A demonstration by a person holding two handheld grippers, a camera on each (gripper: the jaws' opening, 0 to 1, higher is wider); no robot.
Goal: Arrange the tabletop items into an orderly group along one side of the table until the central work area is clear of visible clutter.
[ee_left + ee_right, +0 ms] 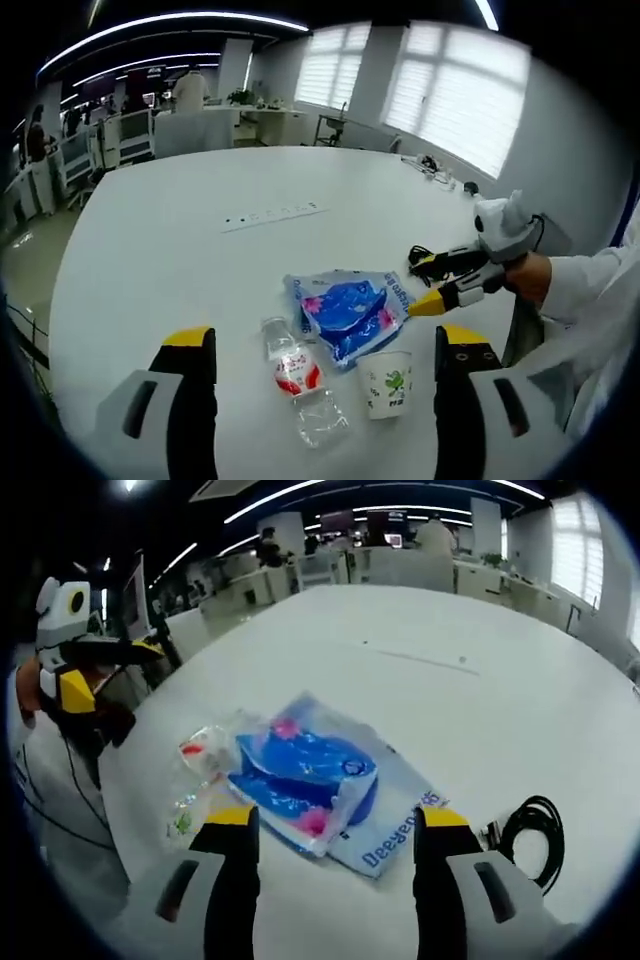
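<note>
between the left tongs (325,345), spread wide over the white surface (180,250), lie a plastic bottle (297,380), a paper cup (387,382) and a blue bag (350,312), with the right tongs (432,285) beside the bag.

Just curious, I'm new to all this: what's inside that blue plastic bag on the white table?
Through the blue plastic bag only blue and pink packaged shapes show; what they are cannot be told. The bag lies on the white table beside a clear bottle and a paper cup.

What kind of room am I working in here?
Most likely an open-plan office or meeting area: a big white table, rows of desks with people behind it, ceiling strip lights, and windows with blinds.
</note>
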